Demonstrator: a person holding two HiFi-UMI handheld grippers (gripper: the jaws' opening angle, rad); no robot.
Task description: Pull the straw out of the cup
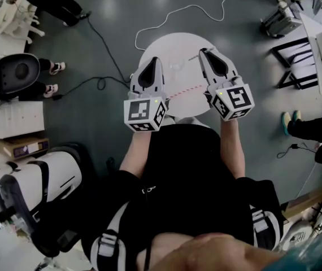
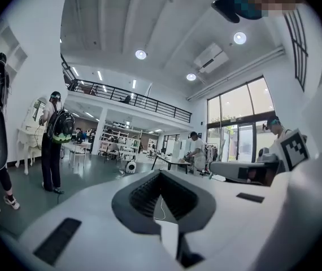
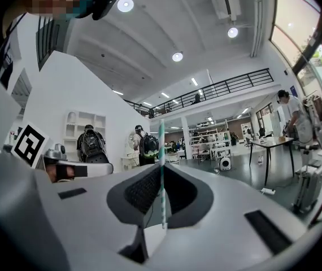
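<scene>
Right gripper (image 3: pixel 162 171): jaws are clamping on the straw (image 3: pixel 161 145), which is crossing the pads upright; the pinch is keeping it from slipping.
Straw, head view: it is showing as a striped line (image 1: pixel 186 92) between the two grippers, raised well above the table (image 1: pixel 175 41).
Left gripper (image 2: pixel 161 179): jaws are sitting together with nothing between them. It is hovering just left of the right gripper (image 1: pixel 207 54), likely idling as the spare hand.
Cup: a faint clear shape (image 1: pixel 176 66) is sitting far on the round table, probably the cup; too small to confirm.
Progress: the straw is looking free of the cup, so the pull-out is reading as done.
</scene>
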